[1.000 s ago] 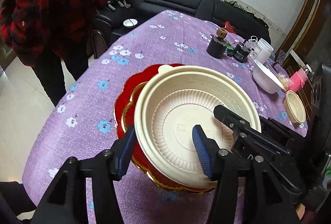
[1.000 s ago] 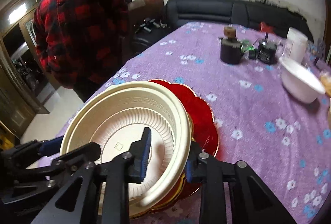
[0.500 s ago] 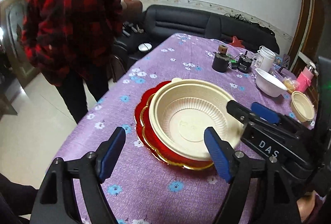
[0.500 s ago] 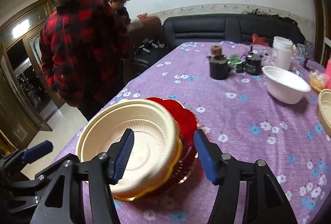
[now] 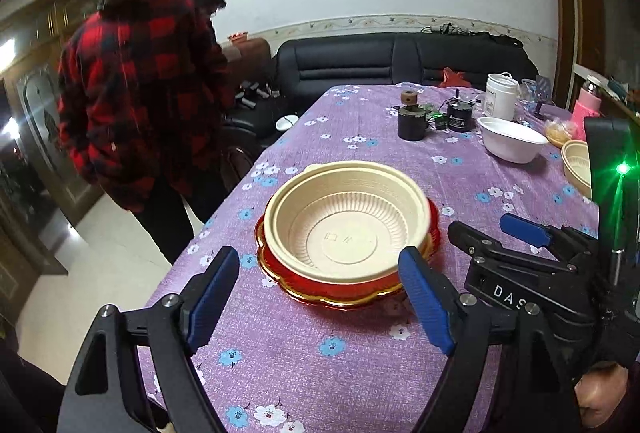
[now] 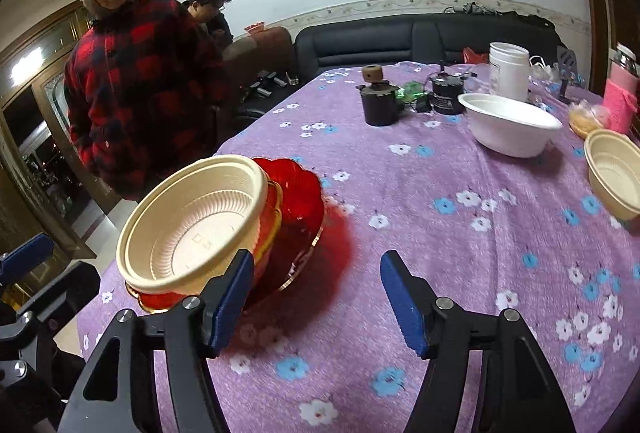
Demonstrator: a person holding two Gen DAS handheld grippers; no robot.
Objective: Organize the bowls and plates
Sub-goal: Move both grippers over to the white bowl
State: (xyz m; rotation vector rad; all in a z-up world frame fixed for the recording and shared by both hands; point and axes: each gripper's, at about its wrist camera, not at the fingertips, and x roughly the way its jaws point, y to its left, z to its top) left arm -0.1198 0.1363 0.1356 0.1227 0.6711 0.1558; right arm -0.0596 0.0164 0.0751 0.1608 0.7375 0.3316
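A large cream ribbed bowl point(image 5: 348, 225) rests in a red, gold-rimmed plate point(image 5: 344, 293) on the purple flowered tablecloth point(image 5: 360, 345). My left gripper point(image 5: 318, 257) hangs just in front of the stack, jaws opening, nothing between its blue pads. In the right wrist view the same bowl point(image 6: 192, 229) and plate point(image 6: 300, 209) lie to the left of my right gripper point(image 6: 317, 261). Its jaws are opening over bare cloth, with nothing between them. A white bowl point(image 6: 512, 129) and a small cream bowl point(image 6: 614, 169) stand further back on the right.
A person in a red plaid jacket point(image 5: 136, 93) stands at the table's left edge, another behind. At the far end are a black cup with a wooden knob point(image 5: 412, 121), a black motor point(image 5: 460, 115), a white jar point(image 5: 500, 97) and a pink bottle point(image 5: 586, 105). A black sofa point(image 5: 400, 61) lies beyond.
Both grippers opened off the cream bowl's rim and drew back towards me. The bowl now sits alone in the red plate.
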